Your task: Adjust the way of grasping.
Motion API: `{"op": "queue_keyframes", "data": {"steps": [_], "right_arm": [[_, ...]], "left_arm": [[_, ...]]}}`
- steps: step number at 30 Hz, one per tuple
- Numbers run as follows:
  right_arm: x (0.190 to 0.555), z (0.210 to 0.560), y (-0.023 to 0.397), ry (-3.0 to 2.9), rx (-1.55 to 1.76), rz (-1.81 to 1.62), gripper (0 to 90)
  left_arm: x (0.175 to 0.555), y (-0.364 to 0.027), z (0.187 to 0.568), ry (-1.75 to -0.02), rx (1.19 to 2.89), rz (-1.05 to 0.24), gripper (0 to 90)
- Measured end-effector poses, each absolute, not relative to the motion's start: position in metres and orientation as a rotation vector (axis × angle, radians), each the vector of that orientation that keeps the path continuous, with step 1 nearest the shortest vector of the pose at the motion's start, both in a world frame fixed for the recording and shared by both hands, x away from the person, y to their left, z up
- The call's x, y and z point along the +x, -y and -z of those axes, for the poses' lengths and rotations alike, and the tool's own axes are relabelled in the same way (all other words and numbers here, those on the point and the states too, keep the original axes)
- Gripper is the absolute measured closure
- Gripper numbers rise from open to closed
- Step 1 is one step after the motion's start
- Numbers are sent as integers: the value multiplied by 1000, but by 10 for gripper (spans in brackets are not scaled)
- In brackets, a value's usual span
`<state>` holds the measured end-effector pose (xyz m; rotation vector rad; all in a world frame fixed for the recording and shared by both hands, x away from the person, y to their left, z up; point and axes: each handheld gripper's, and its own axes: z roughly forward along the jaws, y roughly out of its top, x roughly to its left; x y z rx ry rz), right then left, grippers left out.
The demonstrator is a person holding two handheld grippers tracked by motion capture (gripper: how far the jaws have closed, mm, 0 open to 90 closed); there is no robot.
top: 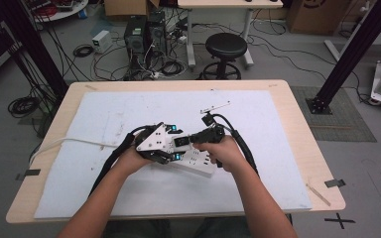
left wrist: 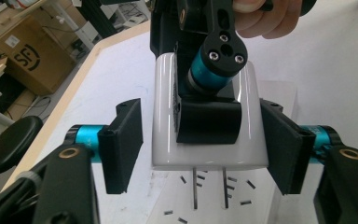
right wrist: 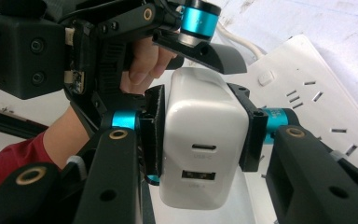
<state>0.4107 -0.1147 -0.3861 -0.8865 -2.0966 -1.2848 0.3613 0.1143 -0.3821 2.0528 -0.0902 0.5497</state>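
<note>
**Three cameras, one shared charger**

The high view looks forward and down over the whole table (top: 297, 148). Each gripper view sits very close, looking along its jaws from opposite sides at the white charger (left wrist: 209, 126) (right wrist: 203, 140) above the power strip (right wrist: 317, 93).

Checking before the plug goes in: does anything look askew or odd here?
Nothing looks damaged. The white charger, clamped in the right gripper, hangs with its two prongs above the power strip, not yet in the slots. The left gripper stands open around it, pads clear.
</note>
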Motion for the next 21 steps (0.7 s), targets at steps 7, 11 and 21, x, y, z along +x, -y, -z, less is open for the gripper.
{"op": "queue_keyframes", "data": {"steps": [7,11,21], "right_arm": [[412,385,118,2094,-927,1278,628],[413,383,124,2090,-949,1302,630],[413,374,134,2141,-970,1353,631]], "left_arm": [[363,-118,382,52,2061,-557,270],[364,-122,380,32,2056,-561,265],[368,-134,378,-53,2067,-535,247]]}}
